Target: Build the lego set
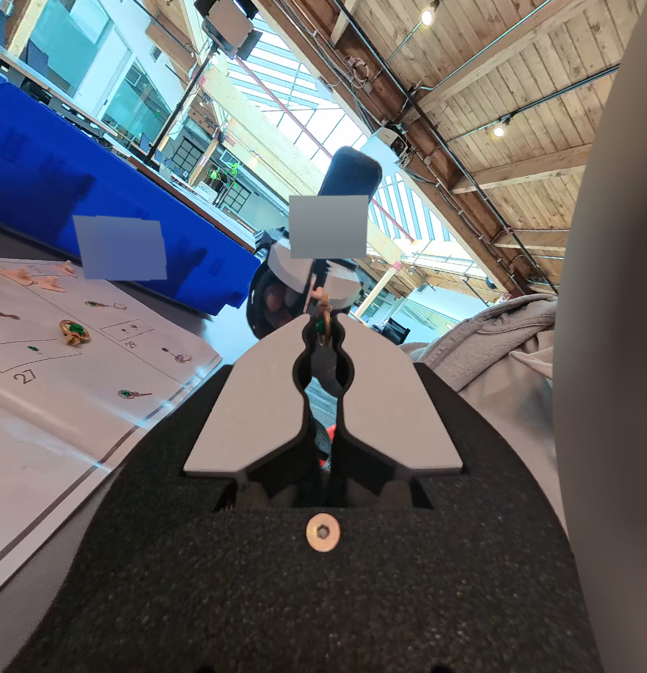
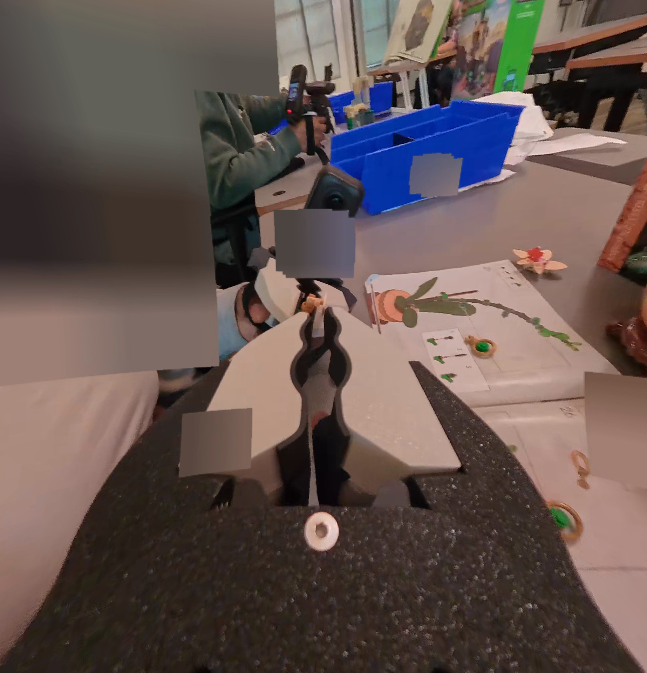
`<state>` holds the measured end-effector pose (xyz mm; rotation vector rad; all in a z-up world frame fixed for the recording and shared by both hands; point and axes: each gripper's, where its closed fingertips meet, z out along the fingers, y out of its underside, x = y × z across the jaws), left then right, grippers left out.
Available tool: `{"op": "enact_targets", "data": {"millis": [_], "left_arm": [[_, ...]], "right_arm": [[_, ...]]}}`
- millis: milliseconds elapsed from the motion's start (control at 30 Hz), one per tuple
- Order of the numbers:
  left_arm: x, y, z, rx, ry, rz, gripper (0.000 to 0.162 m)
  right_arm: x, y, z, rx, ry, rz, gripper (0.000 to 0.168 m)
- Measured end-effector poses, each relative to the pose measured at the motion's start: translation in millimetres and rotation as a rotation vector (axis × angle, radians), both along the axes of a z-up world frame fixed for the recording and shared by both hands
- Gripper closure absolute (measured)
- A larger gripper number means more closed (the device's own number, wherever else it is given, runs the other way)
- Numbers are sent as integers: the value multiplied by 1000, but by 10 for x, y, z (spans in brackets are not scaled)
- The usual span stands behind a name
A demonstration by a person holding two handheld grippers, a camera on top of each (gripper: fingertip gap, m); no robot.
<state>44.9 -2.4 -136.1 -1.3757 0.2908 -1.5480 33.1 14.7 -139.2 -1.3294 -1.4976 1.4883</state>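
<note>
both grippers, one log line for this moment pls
left gripper: shut on gold ring piece | right gripper: shut on thin white piece | tips meeting mid-air

Wrist views face each other closely; both share instruction booklet (image 1: 96, 382).

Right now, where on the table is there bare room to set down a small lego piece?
Free: the grey tabletop between the blue plastic bin and the open white instruction booklet. Crowded: the booklet's page carries a gold ring piece with a green stud, a tan flower with a red centre lies beyond its far corner, and brown models fill the right edge.
</note>
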Motion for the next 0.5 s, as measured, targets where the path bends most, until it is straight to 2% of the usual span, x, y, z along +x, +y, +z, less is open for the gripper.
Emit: {"op": "enact_targets", "data": {"millis": [33,267,500], "left_arm": [[5,-6,-9,0,-3,-6,155],[44,-54,-29,21,38,-34,155],[132,-92,-219,35,265,-34,155]], "right_arm": [[-13,-15,0,-11,8,8,162],[-9,-52,-4,-8,25,74,166],[58,-88,-163,99,-167,173,167]]}}
